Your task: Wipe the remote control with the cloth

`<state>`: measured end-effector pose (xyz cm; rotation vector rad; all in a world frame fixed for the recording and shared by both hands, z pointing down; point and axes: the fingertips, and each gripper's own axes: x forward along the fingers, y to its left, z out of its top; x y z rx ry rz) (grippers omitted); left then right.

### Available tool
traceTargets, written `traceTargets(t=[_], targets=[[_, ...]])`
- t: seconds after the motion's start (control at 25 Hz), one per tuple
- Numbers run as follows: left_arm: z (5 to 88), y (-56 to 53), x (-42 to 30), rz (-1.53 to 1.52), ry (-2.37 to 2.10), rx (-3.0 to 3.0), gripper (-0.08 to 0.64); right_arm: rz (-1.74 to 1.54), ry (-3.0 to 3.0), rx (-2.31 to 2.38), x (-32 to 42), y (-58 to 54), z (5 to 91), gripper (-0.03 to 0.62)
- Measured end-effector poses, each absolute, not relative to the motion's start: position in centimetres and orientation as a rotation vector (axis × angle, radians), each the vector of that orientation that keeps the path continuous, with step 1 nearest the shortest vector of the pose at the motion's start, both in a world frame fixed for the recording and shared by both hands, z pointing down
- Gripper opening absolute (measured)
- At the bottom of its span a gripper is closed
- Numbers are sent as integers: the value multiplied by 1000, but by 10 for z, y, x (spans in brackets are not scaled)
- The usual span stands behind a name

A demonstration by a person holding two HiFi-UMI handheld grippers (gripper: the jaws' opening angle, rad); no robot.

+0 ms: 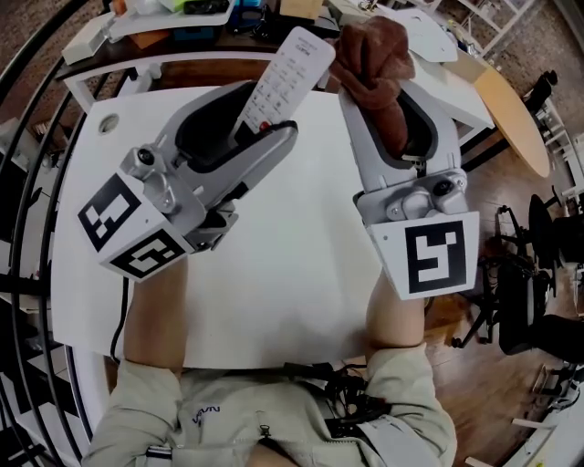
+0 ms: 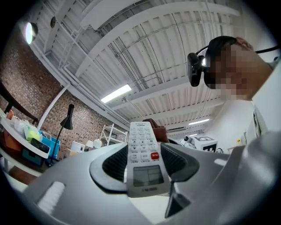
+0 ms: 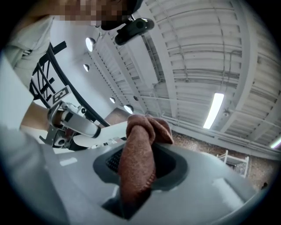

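Note:
A white remote control [image 1: 287, 75] with a red button and a small screen sticks up out of my left gripper [image 1: 245, 128], which is shut on its lower end. In the left gripper view the remote [image 2: 143, 154] stands between the dark pads, buttons facing the camera. A brown cloth [image 1: 372, 66] is bunched in my right gripper [image 1: 388, 123], shut on it. The cloth [image 3: 140, 158] hangs folded between the pads in the right gripper view. Its top touches the remote's right edge. Both grippers are raised above the white table [image 1: 301, 255] and tilt upward.
Shelves with coloured items [image 1: 196, 11] stand beyond the table's far edge. A round wooden tabletop [image 1: 511, 114] lies at the right, office chairs [image 1: 538, 292] further right. A black railing [image 1: 23, 182] curves along the left. The person's sleeves [image 1: 274, 420] fill the bottom.

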<state>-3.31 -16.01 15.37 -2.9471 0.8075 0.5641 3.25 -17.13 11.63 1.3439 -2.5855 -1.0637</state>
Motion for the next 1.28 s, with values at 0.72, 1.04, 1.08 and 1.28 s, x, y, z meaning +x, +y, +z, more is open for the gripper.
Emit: traceTargets(t=[0.72, 1.04, 1.08, 1.28], targets=[[138, -168, -61, 869, 743, -3028, 244, -1110, -2410, 789, -32, -157, 190, 121], [139, -169, -62, 890, 735, -3045, 244, -1109, -2369, 613, -34, -148, 205, 121], [140, -169, -61, 889, 730, -3048, 244, -1110, -2369, 635, -30, -150, 202, 121], [144, -166, -51, 855, 674, -3080, 244, -1117, -2376, 929, -3, -170, 171, 121]])
